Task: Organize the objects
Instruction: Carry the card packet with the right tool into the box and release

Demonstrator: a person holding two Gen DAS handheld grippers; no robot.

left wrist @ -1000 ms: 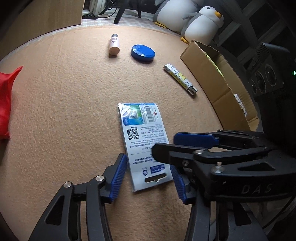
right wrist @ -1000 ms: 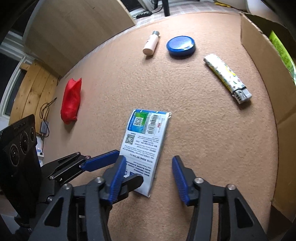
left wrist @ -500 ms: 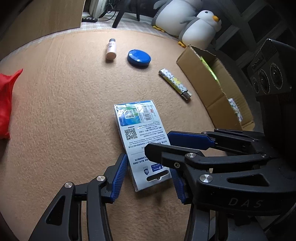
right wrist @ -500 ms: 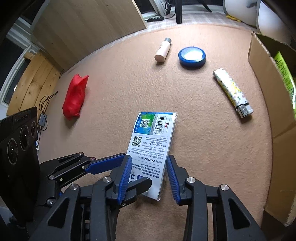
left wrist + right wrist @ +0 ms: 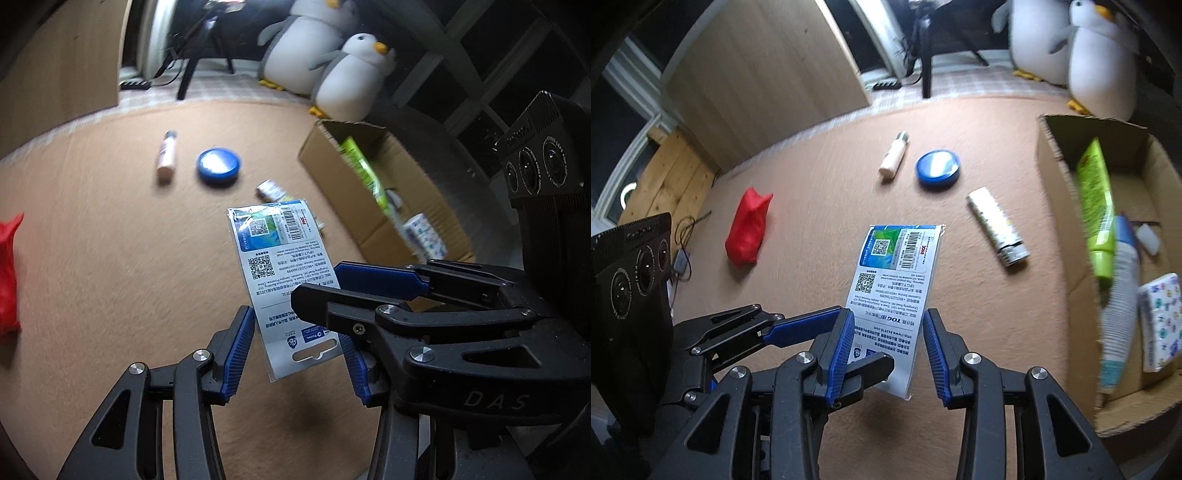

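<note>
The cardboard box (image 5: 1056, 155) sat open at the right edge of the tan carpet (image 5: 820, 206), with two plush penguins (image 5: 351, 81) behind it. Inside the box lay a green tube (image 5: 1095, 206), a long white and blue tube (image 5: 1119, 314), a small patterned pack (image 5: 1161, 321) and a little white thing that was too blurry to name. The flat printed packet (image 5: 897, 280) was up off the carpet, tilted, with a dark shadow under it. Both grippers were at its near end. The right gripper (image 5: 888, 343) had its blue pads pressed on the packet's two long sides. The left gripper (image 5: 301, 350) came in from the side, and one of its fingers lay across the packet, so I could not tell if its pads were squeezing it; they stood a little apart, one at each side edge. On the carpet, well apart from each other, lay a red pouch (image 5: 748, 225), a small pale bottle (image 5: 894, 158), a round blue tin (image 5: 938, 168) and a patterned lighter (image 5: 997, 225). There was lots of bare carpet between the packet and the box. A wooden board (image 5: 768, 70) stood at the far left. In the left wrist view the packet hid most of the lighter.
</note>
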